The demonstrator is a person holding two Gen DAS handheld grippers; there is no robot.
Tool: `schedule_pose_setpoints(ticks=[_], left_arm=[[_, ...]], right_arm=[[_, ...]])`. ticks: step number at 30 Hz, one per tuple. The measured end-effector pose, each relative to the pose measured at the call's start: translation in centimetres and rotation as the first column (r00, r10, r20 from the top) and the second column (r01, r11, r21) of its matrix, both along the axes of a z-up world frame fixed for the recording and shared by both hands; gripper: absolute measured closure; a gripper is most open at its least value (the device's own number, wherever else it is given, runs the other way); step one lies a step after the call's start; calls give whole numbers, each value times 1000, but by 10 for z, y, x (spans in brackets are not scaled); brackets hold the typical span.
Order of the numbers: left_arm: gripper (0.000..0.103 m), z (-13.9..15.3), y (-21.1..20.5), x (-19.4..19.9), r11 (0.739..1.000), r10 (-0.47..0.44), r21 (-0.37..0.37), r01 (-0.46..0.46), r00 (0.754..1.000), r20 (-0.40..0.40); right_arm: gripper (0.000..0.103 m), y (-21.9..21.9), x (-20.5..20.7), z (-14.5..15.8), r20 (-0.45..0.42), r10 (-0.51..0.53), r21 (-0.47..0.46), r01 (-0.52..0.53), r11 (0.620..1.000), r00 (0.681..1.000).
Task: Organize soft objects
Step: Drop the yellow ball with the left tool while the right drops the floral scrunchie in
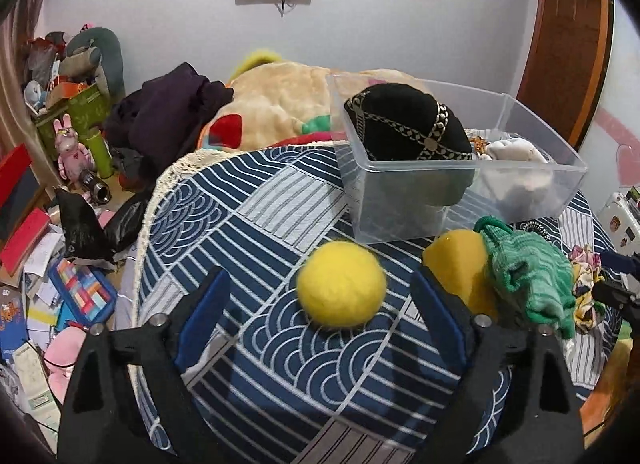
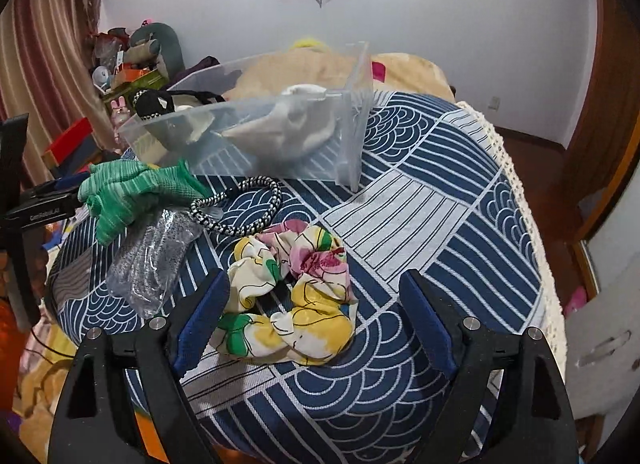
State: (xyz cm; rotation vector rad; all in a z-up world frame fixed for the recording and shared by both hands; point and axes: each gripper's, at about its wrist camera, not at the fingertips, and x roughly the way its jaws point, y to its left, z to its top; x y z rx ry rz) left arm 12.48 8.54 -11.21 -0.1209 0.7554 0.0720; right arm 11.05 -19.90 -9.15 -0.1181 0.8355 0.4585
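A fuzzy yellow ball [image 1: 341, 283] lies on the blue patterned cloth between the open fingers of my left gripper [image 1: 320, 288], untouched. A yellow object [image 1: 456, 264] and a green knit glove [image 1: 528, 280] lie to its right. The clear plastic box [image 1: 404, 200] behind holds a black embroidered cap [image 1: 404, 124] and white cloth [image 1: 516, 152]. My right gripper [image 2: 314, 288] is open around a floral scrunchie [image 2: 292, 296]. The green glove [image 2: 128, 192], a black-and-white cord loop [image 2: 244, 204] and a clear bag of grey stuff [image 2: 156, 256] lie to its left.
The round table's [image 2: 460, 204] lace edge drops off on the right. A beige plush blanket [image 1: 280, 104] and dark clothes [image 1: 168, 108] lie behind the box. The floor at the left [image 1: 52, 264] is littered with books and toys. The left gripper shows at the left edge [image 2: 36, 200].
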Motion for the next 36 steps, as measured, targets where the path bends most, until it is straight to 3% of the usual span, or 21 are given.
schedule_pose_setpoints(ticks=[2,4,6,8,12,24,36], left_arm=[[22,-3,0,5,1000,-5,-16,5,1000,-15],[32,-6,0,10,1000,-5,-31,4,1000,-31],[42,-11,1,13,999,-5,-53,3,999,-46],[56,-14,2,15,997,-21,-75,17,998,-59],[59,-13,-1,11,998,-27,-66,25,999,-39],[59,38,-9,-20,999,-35,-22,37,994,99],[58,97,-32,-12,995,-95,23,93,961,260]], right_arm=[[19,5,1,0,0,16,5,-16,1000,1000],[25,11,1,-2,4,20,2,-20,1000,1000],[49,18,2,-7,-10,34,-5,-34,999,999],[60,21,2,-10,-4,34,-22,-34,999,999],[82,20,-3,-6,16,43,-6,-42,999,999],[86,0,-8,35,144,-23,54,16,998,989],[86,16,10,84,287,-48,141,7,990,957]])
